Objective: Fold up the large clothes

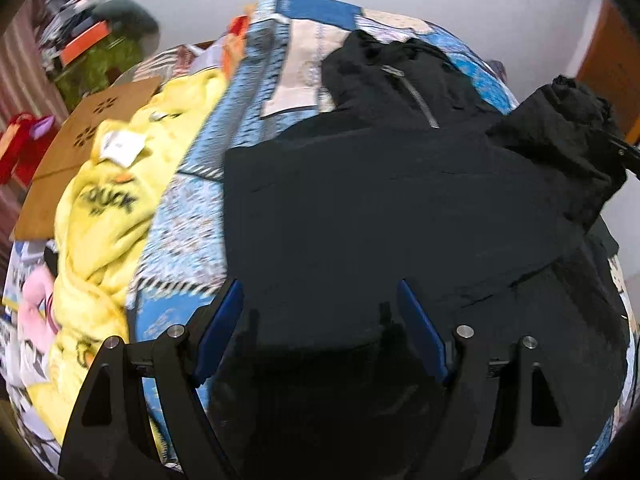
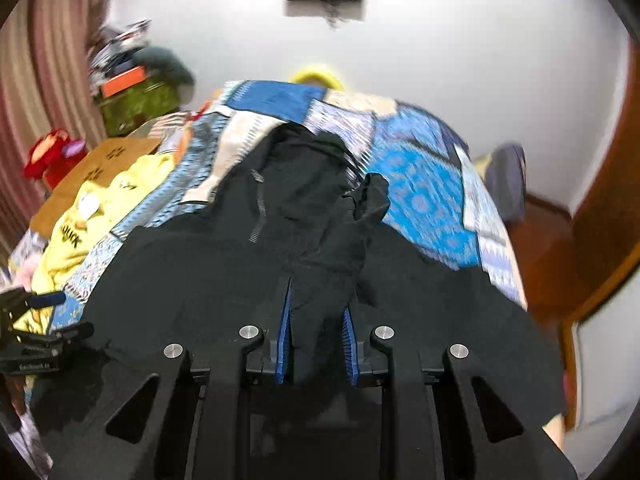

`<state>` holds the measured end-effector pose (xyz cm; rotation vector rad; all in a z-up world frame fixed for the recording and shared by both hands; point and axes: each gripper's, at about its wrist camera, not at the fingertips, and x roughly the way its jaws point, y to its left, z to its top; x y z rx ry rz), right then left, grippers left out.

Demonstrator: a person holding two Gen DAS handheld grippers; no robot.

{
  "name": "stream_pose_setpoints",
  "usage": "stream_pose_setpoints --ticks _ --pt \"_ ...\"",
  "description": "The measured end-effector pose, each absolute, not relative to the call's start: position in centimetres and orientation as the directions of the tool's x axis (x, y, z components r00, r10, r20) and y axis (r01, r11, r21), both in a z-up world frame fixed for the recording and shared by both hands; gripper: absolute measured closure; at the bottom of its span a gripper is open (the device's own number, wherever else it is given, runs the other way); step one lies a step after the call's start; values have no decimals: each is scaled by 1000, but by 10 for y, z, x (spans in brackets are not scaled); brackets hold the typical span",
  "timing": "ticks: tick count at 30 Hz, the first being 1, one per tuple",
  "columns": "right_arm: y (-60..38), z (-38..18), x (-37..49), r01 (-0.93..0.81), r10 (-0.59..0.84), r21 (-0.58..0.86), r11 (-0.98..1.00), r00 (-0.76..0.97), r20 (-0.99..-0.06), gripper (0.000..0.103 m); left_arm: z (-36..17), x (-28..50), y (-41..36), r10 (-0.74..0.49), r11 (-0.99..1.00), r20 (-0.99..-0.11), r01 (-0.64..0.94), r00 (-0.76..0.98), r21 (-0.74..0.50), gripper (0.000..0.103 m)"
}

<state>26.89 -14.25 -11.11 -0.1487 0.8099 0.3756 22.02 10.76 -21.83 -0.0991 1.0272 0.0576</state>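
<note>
While the black zip-front jacket (image 1: 360, 208) lies spread on the blue patchwork bedspread (image 1: 192, 216), the right gripper (image 2: 318, 320) is clenched on a bunched sleeve (image 2: 340, 240) — lifted, likely to fold it inward across the body. The left gripper (image 1: 320, 320) hovers released above the hem, holding nothing. Its long axis runs away from the cameras — collar at the far end.

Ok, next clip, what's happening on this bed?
A person with a gripper in each hand is folding a black jacket spread on a blue patchwork bedspread. The right gripper is shut on a bunch of the jacket's fabric, apparently a sleeve, lifted above the rest. The left gripper hovers open over the jacket, holding nothing. A yellow garment lies beside it.
</note>
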Motion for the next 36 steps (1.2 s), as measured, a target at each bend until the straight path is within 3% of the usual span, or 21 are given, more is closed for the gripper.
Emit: stream_pose_setpoints --ticks 14,19,26,30,36 --pt "-206 -160 281 -280 295 167 945 515 -805 84 -242 242 40 -29 1000 -900 3 435 -31 24" --pt "-207 -178 277 -298 249 115 948 465 -849 82 -249 242 40 -42 998 -901 -15 431 -54 23" --pt "-219 -178 271 -262 190 74 962 448 -874 62 -248 238 42 -38 998 -899 -22 436 -53 22" --pt "-231 -167 266 -235 200 102 967 443 -874 62 -242 235 37 -5 1000 -895 -15 446 -13 22" --pt "-239 -136 250 -251 169 34 967 539 -825 62 -217 234 32 8 1000 -868 0 497 8 22"
